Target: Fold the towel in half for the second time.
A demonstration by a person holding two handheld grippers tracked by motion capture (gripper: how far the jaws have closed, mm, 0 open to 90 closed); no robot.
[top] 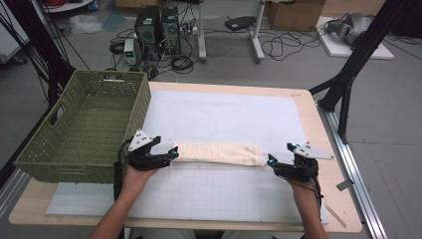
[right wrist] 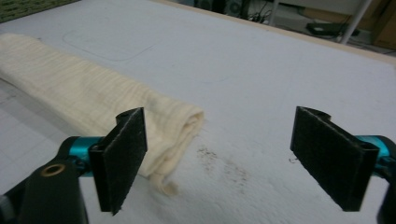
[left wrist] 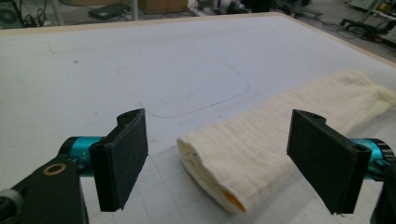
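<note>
Cloth, cream-coloured and folded into a long narrow band [top: 219,153], lies flat across the white gridded mat [top: 224,194] on the wooden table [top: 318,149], running left to right between the two hand-held grippers. Green wicker basket [top: 84,129] stands at the table's left edge, just behind the left gripper and apart from the cloth.

Left gripper [top: 169,154] sits at the cloth's left end, jaws pointing toward it. In the left gripper view the two black pads stand wide apart, and the folded end of the cloth [left wrist: 233,163] lies on the mat between and just ahead of them; neither pad presses on it. Layers of the fold show at that end, with a trace of orange inside.

Right gripper [top: 271,162] sits at the cloth's right end. In the right gripper view its pads also stand wide apart; the bunched end of the cloth [right wrist: 154,126] lies behind the pad at that view's left, with bare mat between the pads. Some dark specks mark the mat [right wrist: 224,168] there.

Both grippers empty, jaws parted, nothing gripped. Cloth rests on the mat alone.
</note>
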